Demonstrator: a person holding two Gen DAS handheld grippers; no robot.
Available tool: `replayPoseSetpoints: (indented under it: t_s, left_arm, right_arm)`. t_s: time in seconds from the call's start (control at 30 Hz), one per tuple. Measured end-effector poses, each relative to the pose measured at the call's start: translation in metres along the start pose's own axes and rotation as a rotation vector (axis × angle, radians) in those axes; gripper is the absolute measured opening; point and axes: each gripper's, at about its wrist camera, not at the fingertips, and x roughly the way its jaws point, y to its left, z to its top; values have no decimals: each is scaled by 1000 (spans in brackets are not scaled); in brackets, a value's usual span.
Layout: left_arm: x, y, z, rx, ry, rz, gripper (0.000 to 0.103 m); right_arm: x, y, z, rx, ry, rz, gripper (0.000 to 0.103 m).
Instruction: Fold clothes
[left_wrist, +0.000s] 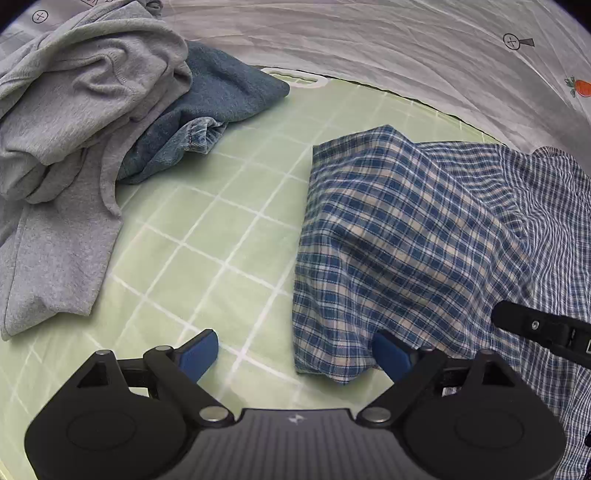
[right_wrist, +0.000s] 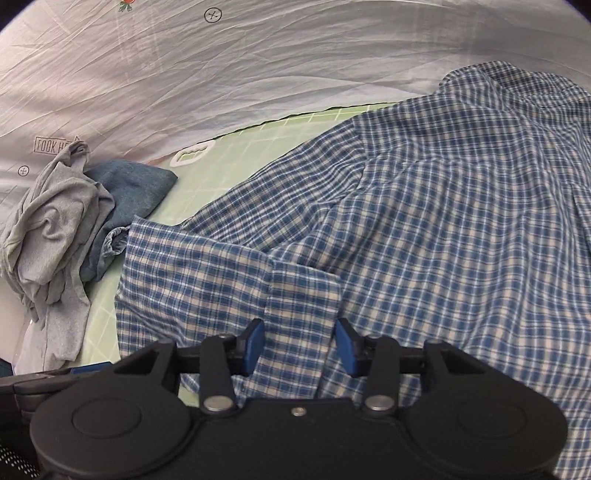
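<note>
A blue-and-white plaid shirt (left_wrist: 406, 229) lies spread on the green gridded mat (left_wrist: 221, 240), with a sleeve folded across its body. My left gripper (left_wrist: 295, 356) is open wide at the shirt's near left corner, and its right fingertip (left_wrist: 388, 354) is tucked against the cloth edge. In the right wrist view the plaid shirt (right_wrist: 443, 221) fills the right half. My right gripper (right_wrist: 300, 349) stands part open just above it, its fingers straddling the sleeve cuff (right_wrist: 303, 295). The right gripper's black body (left_wrist: 535, 328) shows at the right of the left wrist view.
A crumpled grey hoodie (left_wrist: 74, 110) and a blue denim garment (left_wrist: 221, 96) are piled at the mat's far left, also seen as grey hoodie (right_wrist: 55, 221) and denim garment (right_wrist: 136, 192). A wrinkled white sheet (left_wrist: 406, 44) lies beyond the mat (right_wrist: 207, 184).
</note>
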Motion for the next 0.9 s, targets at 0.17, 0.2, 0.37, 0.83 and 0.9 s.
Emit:
replayPoseSetpoints:
  t_s: [0.17,0.2,0.37,0.83,0.9]
  left_arm:
    - [3,0,0,19,-17,8,99]
    - [3,0,0,20,-20,8,99]
    - [-1,4,-1,-22,-17,-1,99]
    - [-45,-8,-20,40,-78,19,99]
    - [-44,-2,-19,24,-72,22,99]
  right_arm:
    - [0,7,-3,-42,-1,-18,0]
    - [-4,5,-3,-28,-14,-14,0]
    - [-44,-11,-4,16,-124,-55,0]
    - [-97,-37,-16,83,-235,-98,42]
    - [-82,-29,-16,61,-211,-78,44]
